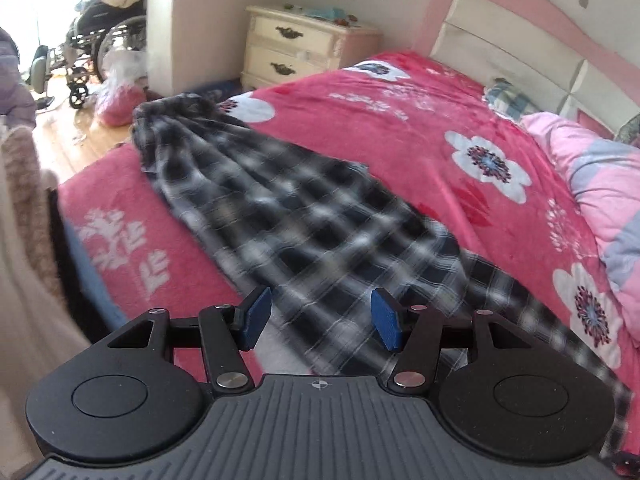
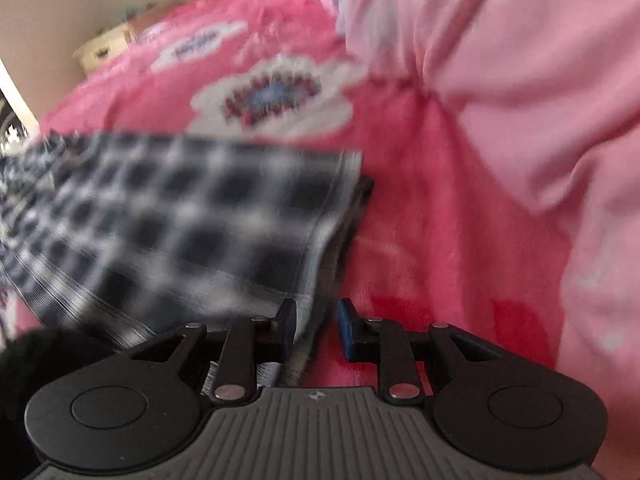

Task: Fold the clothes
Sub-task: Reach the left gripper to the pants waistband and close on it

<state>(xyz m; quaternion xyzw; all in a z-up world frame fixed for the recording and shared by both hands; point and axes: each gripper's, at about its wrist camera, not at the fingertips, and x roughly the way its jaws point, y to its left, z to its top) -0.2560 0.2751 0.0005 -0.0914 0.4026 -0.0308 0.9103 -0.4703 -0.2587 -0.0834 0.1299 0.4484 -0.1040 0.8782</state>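
1. My left tongs [image 1: 318, 322] hang wide apart above the near part of the plaid garment [image 1: 304, 216], gripping nothing.
2. The garment lies stretched in a long band across the pink floral bed cover [image 1: 400, 120], bunched and gathered at its far end toward the nightstand [image 1: 304, 48]. It is black-and-white check; motion blur hides whether it is a shirt or trousers.
3. My right tongs [image 2: 318, 326] stand narrowly apart at the garment's hemmed edge [image 2: 320, 248]. Cloth seems to run between the blue pads [image 2: 347, 332], but I cannot tell whether they pinch it.
4. I judge this a lay-out or fold-over stage; the next move calls for a sure hold on that edge.
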